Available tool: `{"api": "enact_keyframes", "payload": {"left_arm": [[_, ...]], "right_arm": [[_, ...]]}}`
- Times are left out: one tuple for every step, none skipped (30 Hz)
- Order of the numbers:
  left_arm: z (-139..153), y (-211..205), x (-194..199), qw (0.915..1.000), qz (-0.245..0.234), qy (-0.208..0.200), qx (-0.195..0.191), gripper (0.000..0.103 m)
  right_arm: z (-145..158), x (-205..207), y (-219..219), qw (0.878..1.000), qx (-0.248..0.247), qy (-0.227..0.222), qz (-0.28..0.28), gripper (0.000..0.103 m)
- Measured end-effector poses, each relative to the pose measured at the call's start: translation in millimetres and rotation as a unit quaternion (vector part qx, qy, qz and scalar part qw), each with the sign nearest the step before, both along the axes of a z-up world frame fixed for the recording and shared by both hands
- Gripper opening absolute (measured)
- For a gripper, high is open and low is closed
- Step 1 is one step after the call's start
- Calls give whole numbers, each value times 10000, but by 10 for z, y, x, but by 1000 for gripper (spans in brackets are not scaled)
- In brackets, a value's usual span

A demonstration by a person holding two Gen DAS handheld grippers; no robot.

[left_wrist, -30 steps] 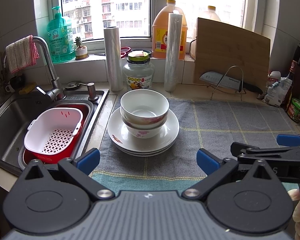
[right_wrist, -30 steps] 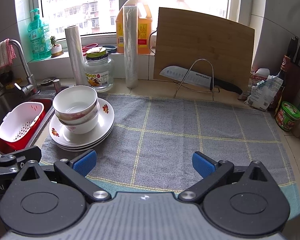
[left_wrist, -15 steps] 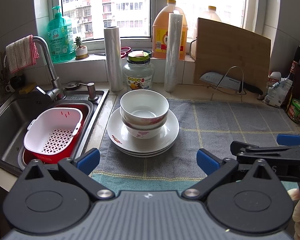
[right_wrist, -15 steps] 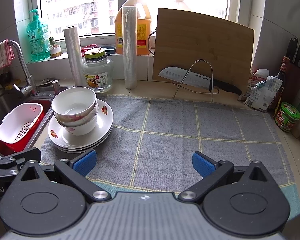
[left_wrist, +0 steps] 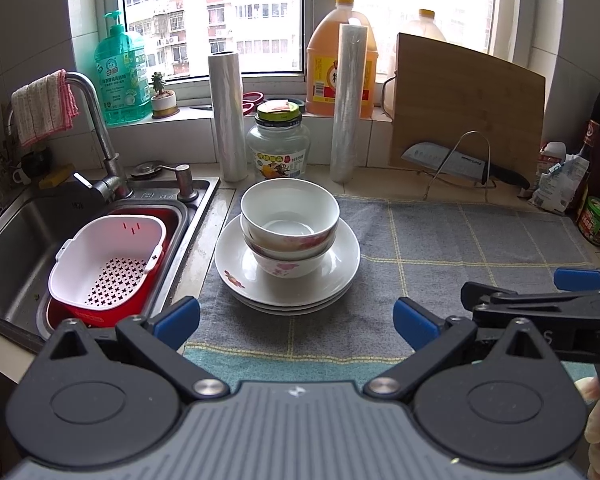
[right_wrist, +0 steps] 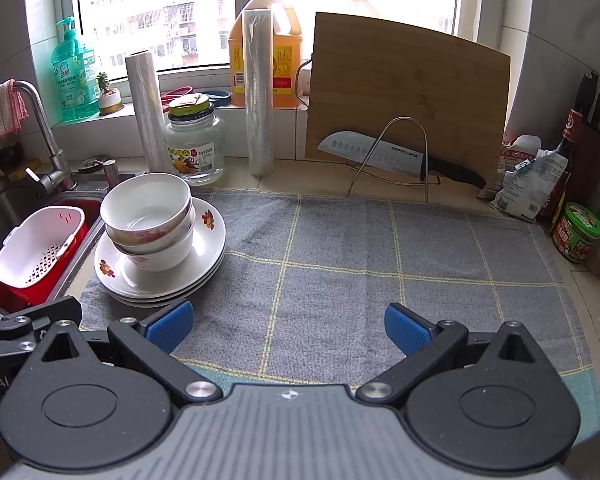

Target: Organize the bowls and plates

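Note:
Two white floral bowls [left_wrist: 290, 216] are nested and stand on a stack of white plates [left_wrist: 340, 272] at the left end of a grey checked towel [left_wrist: 460, 248]. The same bowls [right_wrist: 146, 208] and plates [right_wrist: 204, 248] show at the left of the right wrist view. My left gripper [left_wrist: 296, 320] is open and empty, just in front of the stack. My right gripper [right_wrist: 286, 326] is open and empty over the towel [right_wrist: 340, 260], to the right of the stack.
A sink [left_wrist: 16, 240] on the left holds a white strainer basket [left_wrist: 108, 264] in a red tub. A glass jar [left_wrist: 278, 148], two film rolls, oil jugs, a cutting board [right_wrist: 408, 96] and a knife [right_wrist: 400, 158] on a wire rack line the back. Jars and packets stand at the right.
Both grippers have drifted very slightly; the right view has shifted a little toward the stack. Nothing was taken hold of or let go.

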State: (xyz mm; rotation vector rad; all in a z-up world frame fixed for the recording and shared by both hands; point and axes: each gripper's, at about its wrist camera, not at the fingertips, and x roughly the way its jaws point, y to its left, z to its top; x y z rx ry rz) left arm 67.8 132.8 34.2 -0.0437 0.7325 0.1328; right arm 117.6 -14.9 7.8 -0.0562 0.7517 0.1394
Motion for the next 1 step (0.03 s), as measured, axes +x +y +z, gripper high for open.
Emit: {"api": "enact_keyframes", "payload": {"left_arm": [[1, 0, 4, 10000, 3, 3, -5, 102]], "right_arm": [[0, 0, 1, 10000, -1, 3, 2, 103]]}}
